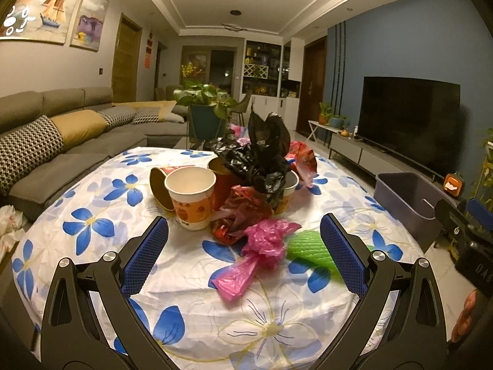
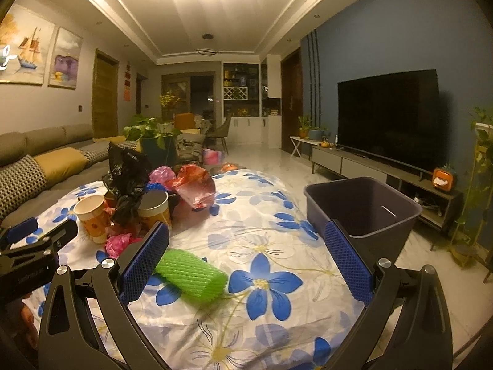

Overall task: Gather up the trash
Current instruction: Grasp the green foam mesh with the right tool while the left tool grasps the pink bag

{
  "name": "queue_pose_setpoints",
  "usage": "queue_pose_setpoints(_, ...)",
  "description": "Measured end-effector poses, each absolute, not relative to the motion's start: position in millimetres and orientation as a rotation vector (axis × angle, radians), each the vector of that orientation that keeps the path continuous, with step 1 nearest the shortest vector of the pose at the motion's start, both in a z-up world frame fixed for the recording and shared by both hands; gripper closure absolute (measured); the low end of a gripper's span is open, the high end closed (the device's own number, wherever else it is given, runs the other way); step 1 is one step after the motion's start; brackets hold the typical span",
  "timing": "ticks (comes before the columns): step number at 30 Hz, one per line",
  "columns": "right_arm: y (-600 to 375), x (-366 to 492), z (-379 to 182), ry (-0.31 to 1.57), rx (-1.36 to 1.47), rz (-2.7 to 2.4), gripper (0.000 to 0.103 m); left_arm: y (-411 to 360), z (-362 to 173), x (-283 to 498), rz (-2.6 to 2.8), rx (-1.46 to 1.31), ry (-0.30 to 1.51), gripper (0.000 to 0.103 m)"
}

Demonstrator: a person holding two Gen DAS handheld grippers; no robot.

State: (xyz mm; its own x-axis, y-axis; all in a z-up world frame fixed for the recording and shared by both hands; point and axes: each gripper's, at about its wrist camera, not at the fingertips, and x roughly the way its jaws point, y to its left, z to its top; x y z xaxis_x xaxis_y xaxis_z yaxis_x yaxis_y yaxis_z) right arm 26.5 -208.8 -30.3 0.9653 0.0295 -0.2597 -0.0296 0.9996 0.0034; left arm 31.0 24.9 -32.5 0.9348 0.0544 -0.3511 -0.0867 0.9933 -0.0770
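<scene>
The left gripper [image 1: 243, 240] hovers above the near part of the table [image 1: 191, 317], which is covered by a white cloth printed with blue flowers; its jaws stand wide apart and hold nothing. Between its blue pads lie a crumpled pink plastic bag [image 1: 262, 252] and, just to the right, a green foam net sleeve [image 1: 308, 248] that partly passes behind the right pad. Beyond these sits the main trash cluster: an upright paper cup [image 1: 191, 195] nearest the gripper, a second cup lying on its side [image 1: 160, 188] touching it on the left, a red cup [image 1: 222, 182] behind, and a crumpled black plastic bag [image 1: 265, 154] draped over the cluster and hiding most of a further cup on the right. A red wrapper [image 1: 303, 158] lies at the far right of the pile. The right gripper [image 2: 246, 246] also hovers over the table with jaws wide and empty; the green foam net sleeve [image 2: 192, 273] lies near its left pad, partly hidden by it. A grey plastic bin [image 2: 363, 206] stands at the right edge of the table, beyond the right pad, and appears empty. A sofa [image 1: 61, 141] runs along the left side of the room, a potted plant [image 1: 205, 98] stands beyond the table, and a television [image 2: 388, 114] stands against the blue wall on the right.
</scene>
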Motion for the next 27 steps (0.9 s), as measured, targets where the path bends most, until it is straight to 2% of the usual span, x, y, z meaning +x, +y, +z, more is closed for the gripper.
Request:
queue_pose_setpoints(7, -193.3, 55.0, -59.9, 0.318, -0.002, 0.097, 0.022, 36.9, -47.6, 41.4, 0.086, -0.096, 0.349, 0.006)
queue_pose_setpoints(13, -180.3, 78.0, -87.7, 0.376, -0.014, 0.159, 0.024, 51.4, -58.2, 48.1, 0.095, -0.125, 0.342, 0.006)
queue_pose_setpoints(17, -170.4, 96.8, -107.4, 0.433, -0.034, 0.181, 0.035, 55.9, -65.5, 51.3, 0.085, -0.128, 0.339, 0.006)
queue_pose_setpoints(27, -162.6, 120.6, -140.3, 0.515, -0.055, 0.207, 0.042, 48.8, -87.0, 73.5, 0.015, -0.129, 0.372, 0.012)
